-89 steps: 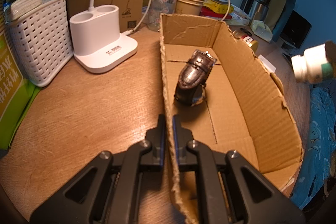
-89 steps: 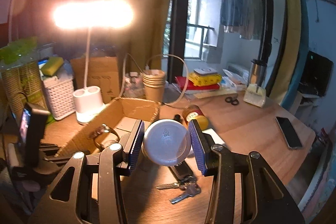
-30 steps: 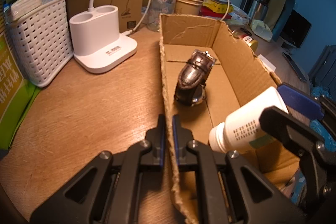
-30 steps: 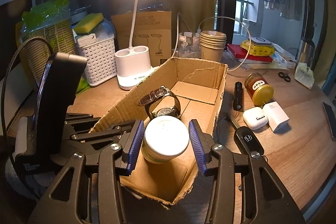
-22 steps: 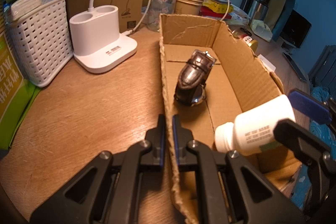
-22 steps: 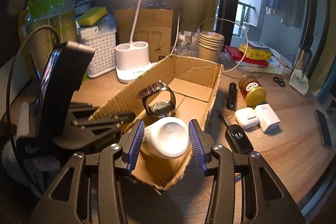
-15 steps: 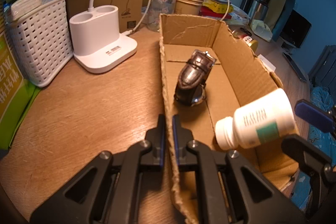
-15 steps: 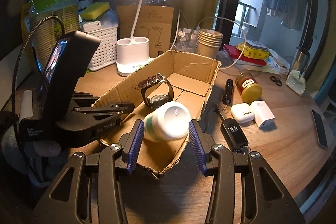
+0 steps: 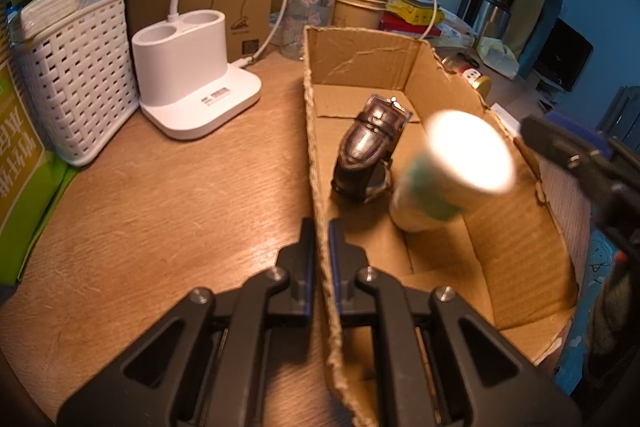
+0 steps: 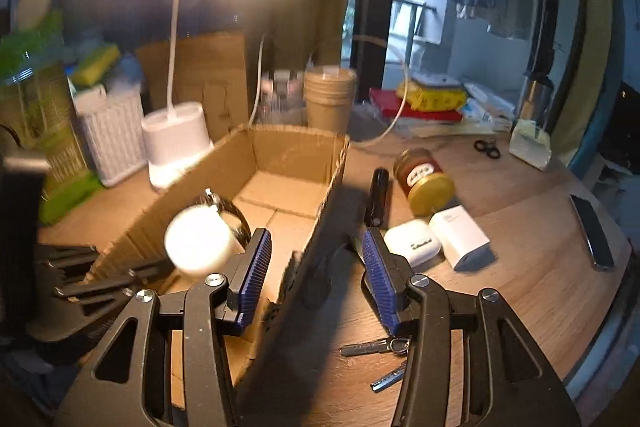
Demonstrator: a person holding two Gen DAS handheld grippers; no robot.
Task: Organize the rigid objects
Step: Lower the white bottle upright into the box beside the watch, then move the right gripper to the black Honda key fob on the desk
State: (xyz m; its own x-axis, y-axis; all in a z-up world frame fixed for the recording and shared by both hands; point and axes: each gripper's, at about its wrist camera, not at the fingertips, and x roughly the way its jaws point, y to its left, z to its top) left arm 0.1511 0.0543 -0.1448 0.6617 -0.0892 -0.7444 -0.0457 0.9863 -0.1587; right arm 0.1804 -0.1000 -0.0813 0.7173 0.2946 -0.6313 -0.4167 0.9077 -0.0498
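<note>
An open cardboard box (image 9: pixel 516 243) lies on the wooden desk. My left gripper (image 9: pixel 321 239) is shut on the box's left wall. Inside the box are a brown-strapped watch (image 9: pixel 370 151) and a white pill bottle (image 9: pixel 452 173), blurred, beside the watch. The bottle also shows in the right wrist view (image 10: pixel 198 241), free of my right gripper (image 10: pixel 316 257), which is open and empty above the box's right wall (image 10: pixel 320 227). Its arm shows at the right of the left wrist view (image 9: pixel 576 159).
On the desk right of the box lie a black flashlight (image 10: pixel 378 201), a jar with a yellow lid (image 10: pixel 424 181), a white earbud case (image 10: pixel 412 241), a white charger (image 10: pixel 460 237), keys (image 10: pixel 380 351) and a phone (image 10: pixel 592 231). A white lamp base (image 9: pixel 188 87) and basket (image 9: pixel 76 83) stand left.
My right gripper opened and let go of the white bottle, which dropped into the box next to the watch. The right gripper then drew back and swung right. The left gripper stayed put.
</note>
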